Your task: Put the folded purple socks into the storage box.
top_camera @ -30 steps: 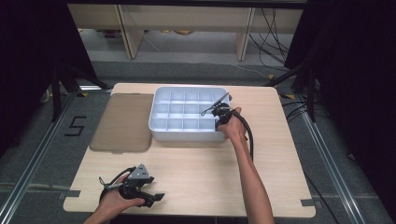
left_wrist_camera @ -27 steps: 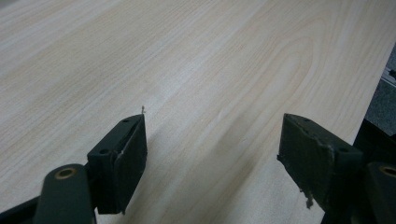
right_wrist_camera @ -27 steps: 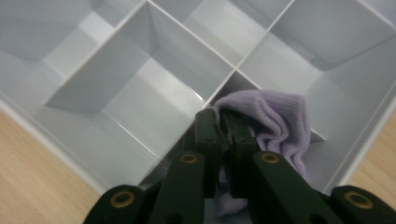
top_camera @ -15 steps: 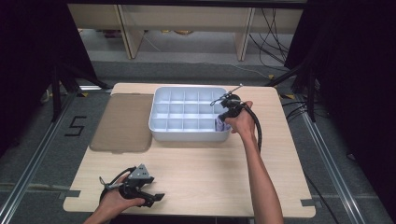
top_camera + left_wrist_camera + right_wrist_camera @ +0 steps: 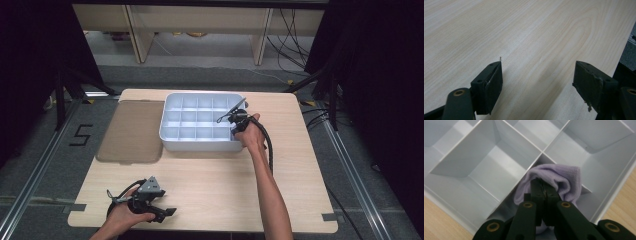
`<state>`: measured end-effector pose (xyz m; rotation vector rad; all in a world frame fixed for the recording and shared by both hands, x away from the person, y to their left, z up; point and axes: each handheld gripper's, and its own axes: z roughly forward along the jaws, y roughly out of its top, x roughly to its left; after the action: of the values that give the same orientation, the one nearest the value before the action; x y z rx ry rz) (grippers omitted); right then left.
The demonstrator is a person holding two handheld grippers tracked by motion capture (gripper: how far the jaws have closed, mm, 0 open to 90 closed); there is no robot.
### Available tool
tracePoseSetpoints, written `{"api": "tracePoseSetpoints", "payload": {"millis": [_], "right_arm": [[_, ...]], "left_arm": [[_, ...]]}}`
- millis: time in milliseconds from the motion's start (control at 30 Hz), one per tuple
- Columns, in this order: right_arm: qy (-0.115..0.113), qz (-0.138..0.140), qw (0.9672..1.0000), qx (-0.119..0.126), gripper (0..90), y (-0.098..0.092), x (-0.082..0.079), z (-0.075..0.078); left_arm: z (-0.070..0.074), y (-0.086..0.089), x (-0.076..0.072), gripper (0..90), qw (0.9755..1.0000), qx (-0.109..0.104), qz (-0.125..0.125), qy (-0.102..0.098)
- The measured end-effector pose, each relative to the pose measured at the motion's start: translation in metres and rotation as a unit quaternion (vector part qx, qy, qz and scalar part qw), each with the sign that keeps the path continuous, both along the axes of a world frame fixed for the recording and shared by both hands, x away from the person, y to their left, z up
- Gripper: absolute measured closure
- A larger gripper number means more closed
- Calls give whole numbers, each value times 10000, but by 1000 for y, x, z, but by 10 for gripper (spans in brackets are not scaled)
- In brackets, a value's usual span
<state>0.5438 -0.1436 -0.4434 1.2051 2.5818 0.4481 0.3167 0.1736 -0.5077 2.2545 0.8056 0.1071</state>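
already down in a corner cell of the divided tray (image 5: 474,167), the lavender cloth (image 5: 564,178) remains pinched between the right gripper (image 5: 543,187) fingers, release pending; left gripper (image 5: 537,82) fingers wide, empty.

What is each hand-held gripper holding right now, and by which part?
Right hand-held gripper pinches a fold of the purple cloth in the tray; the left holds nothing.

Divided tray (image 5: 170,131) on the table's (image 5: 210,185) far half, flat mat (image 5: 134,131) just left, cloth (image 5: 560,181) in a right-hand compartment.
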Motion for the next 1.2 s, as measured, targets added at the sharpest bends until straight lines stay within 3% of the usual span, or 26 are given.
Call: {"api": "tracePoseSetpoints", "payload": {"millis": [233, 300, 333, 367, 400, 500, 567, 700, 767, 933, 1067, 1200], "right_arm": [[-2, -21, 10000, 23, 891, -1, 0, -2], [3, 39, 9999, 112, 881, -4, 0, 1], [-1, 3, 9998, 219, 871, -6, -2, 5], [-116, -16, 9995, 293, 859, -8, -3, 8], [-72, -193, 9988, 455, 845, -8, -7, 11], [-331, -288, 9970, 638, 798, -14, -13, 21], [-522, -235, 9956, 737, 762, -18, -15, 26], [-656, -211, 9933, 926, 721, -21, -21, 34], [-736, -207, 9919, 1014, 688, -22, -24, 37], [-727, -74, 9893, 1259, 665, -22, -32, 40], [-892, -130, 9872, 1318, 641, -21, -38, 41], [-855, -107, 9869, 1366, 597, -21, -44, 42]], "left_arm": [[0, 0, 0, 233, 10000, 5, -21, -26], [0, -1, 0, 233, 10000, -76, 54, -27], [1, 0, 0, 234, 10000, -16, 4, -42], [1, 0, 0, 233, 10000, -16, 12, -39], [1, 1, 1, 233, 10000, -10, 25, -47], [1, 0, 0, 233, 10000, -34, 40, -41], [1, -1, 0, 233, 9999, -81, 67, -38], [1, 1, 1, 233, 10000, -4, 49, -71], [0, 0, 0, 233, 9998, -120, 141, -4], [1, 1, 1, 233, 9999, -39, 97, -30], [1, 1, 1, 233, 10000, -52, 80, -19], [1, 1, 2, 233, 10000, -41, 59, -62]]}}
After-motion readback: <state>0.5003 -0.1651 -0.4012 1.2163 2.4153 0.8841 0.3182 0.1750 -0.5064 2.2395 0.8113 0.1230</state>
